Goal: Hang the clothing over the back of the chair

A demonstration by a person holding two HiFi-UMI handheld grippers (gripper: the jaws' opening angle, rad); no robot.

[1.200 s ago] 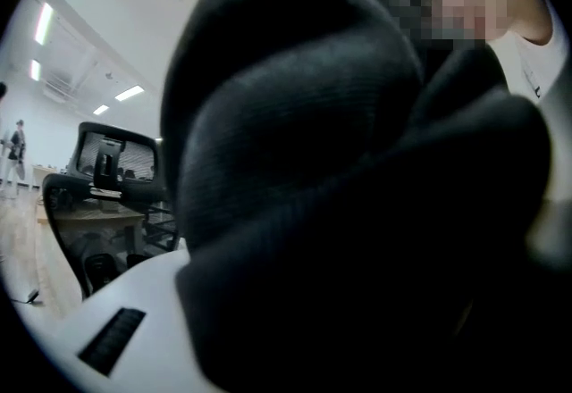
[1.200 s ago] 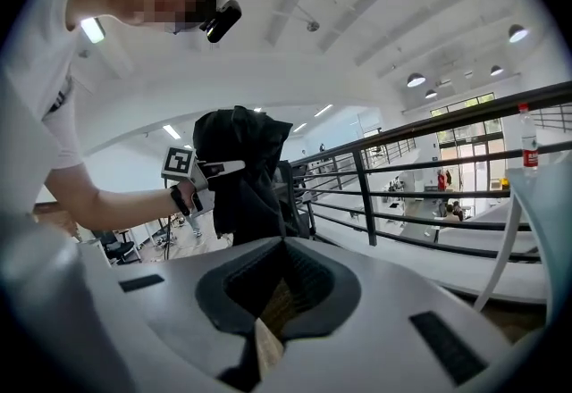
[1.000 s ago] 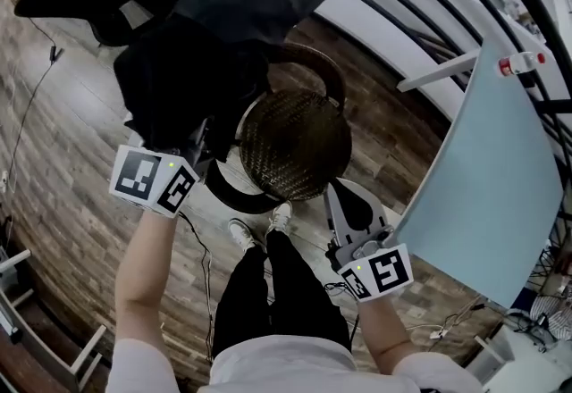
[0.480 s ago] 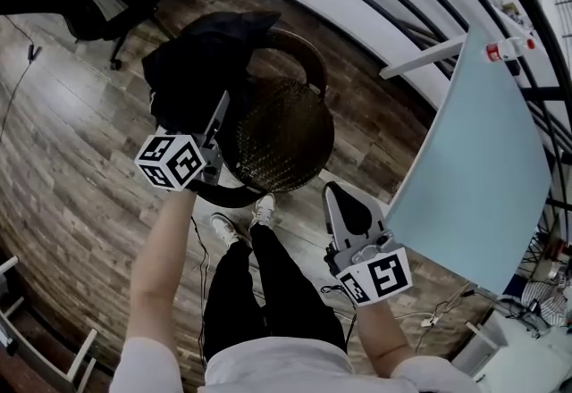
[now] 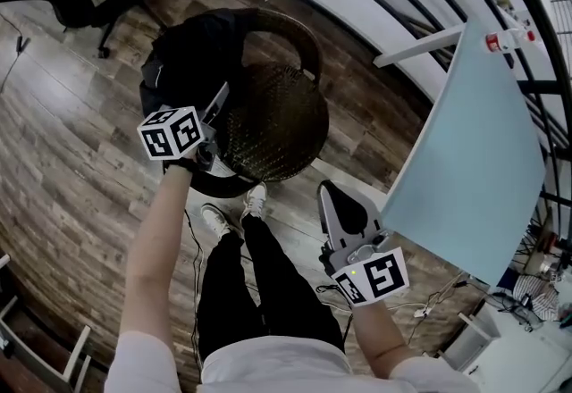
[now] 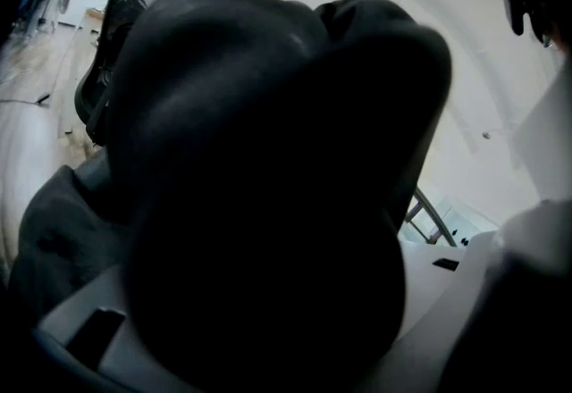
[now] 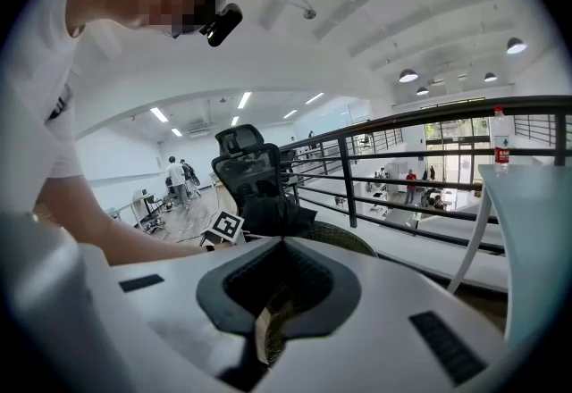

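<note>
The bulky black cloth garment [image 5: 188, 61] is much lower than a second ago. Then it hung high and spread above the seat; now it sits bunched on the left end of the curved back of the round, dark brown woven wicker chair [image 5: 299, 34], with part of it spilling down the outer side. The hanging looks nearly done, though the heap covers only one end of the backrest and may need spreading.

The left gripper [image 5: 219, 105] has come down with the garment and rests against its lower edge. Its jaws have just been opening and now stand about halfway apart. Dark fabric still fills the gap between them, so this looks like a release rather than a clamp.

The right gripper [image 5: 332, 193] hangs well clear, in front of the chair. Its jaws are together with nothing in them.
</note>
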